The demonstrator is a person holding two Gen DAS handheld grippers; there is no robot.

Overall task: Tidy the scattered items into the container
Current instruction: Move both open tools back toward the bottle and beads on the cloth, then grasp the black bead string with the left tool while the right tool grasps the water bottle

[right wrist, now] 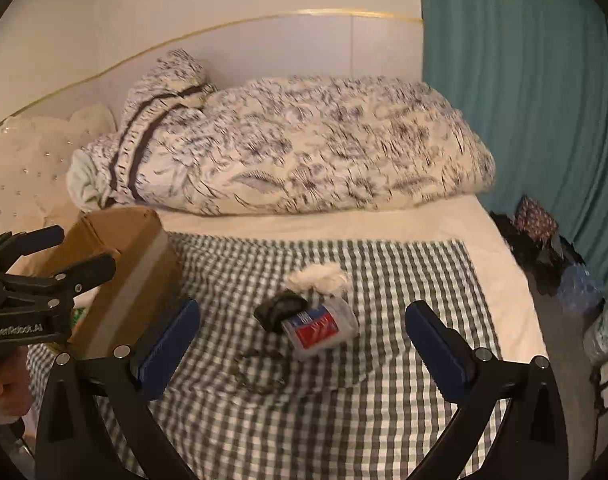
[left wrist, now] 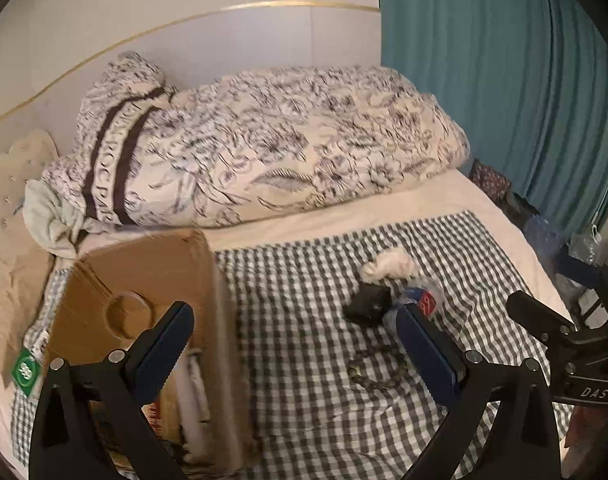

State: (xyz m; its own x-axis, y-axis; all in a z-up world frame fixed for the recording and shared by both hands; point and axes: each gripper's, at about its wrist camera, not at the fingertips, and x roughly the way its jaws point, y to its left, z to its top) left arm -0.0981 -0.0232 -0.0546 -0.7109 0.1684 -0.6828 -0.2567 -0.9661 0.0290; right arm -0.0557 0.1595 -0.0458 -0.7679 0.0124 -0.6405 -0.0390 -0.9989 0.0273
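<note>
An open cardboard box (left wrist: 143, 276) stands on the left of a checked cloth (left wrist: 304, 400); it also shows in the right wrist view (right wrist: 115, 252). On the cloth lie a white crumpled wad (right wrist: 318, 276), a black object (right wrist: 279, 310), a clear bottle with a red and blue label (right wrist: 320, 328) and a metal chain (right wrist: 255, 372). The same items show in the left wrist view: wad (left wrist: 388, 266), black object (left wrist: 366, 304), bottle (left wrist: 422, 298), chain (left wrist: 374, 376). My left gripper (left wrist: 295, 340) is open and empty beside the box. My right gripper (right wrist: 304, 340) is open and empty above the items.
A rolled floral duvet (left wrist: 263, 148) lies across the bed behind the cloth. A teal curtain (right wrist: 524, 100) hangs at the right. Bags and plastic bottles (right wrist: 580, 284) sit on the floor by the bed's right edge. A cream cushion (left wrist: 7, 200) lies at far left.
</note>
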